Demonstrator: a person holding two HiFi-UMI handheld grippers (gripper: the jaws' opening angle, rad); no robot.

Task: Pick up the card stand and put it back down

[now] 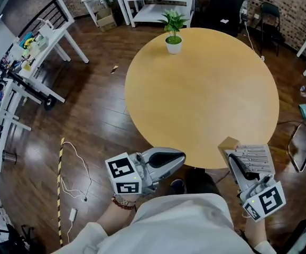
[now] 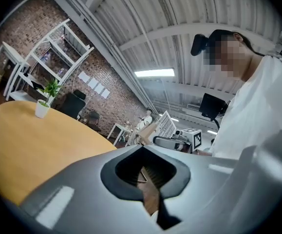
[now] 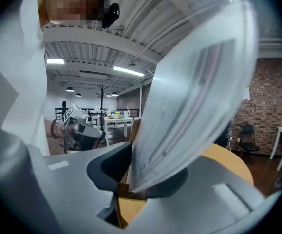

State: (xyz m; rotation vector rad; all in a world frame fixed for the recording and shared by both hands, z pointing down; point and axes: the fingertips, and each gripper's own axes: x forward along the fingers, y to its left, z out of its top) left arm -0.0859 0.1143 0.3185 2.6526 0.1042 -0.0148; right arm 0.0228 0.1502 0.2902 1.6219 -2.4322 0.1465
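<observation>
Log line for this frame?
left gripper: shut, empty | right gripper: shut on wooden-base printed card stand | stand at near edge of round wooden table

The card stand (image 1: pixel 250 157) is a small pale wooden block carrying a sheet printed with rows of fine lines. It sits tilted at the near right edge of the round desk (image 1: pixel 195 89), its wooden base clamped between the right gripper's (image 1: pixel 233 162) jaws.

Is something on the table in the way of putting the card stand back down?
Nothing visible. The right gripper holds the card stand at the table's near edge; only a potted plant stands at the far side.
</observation>
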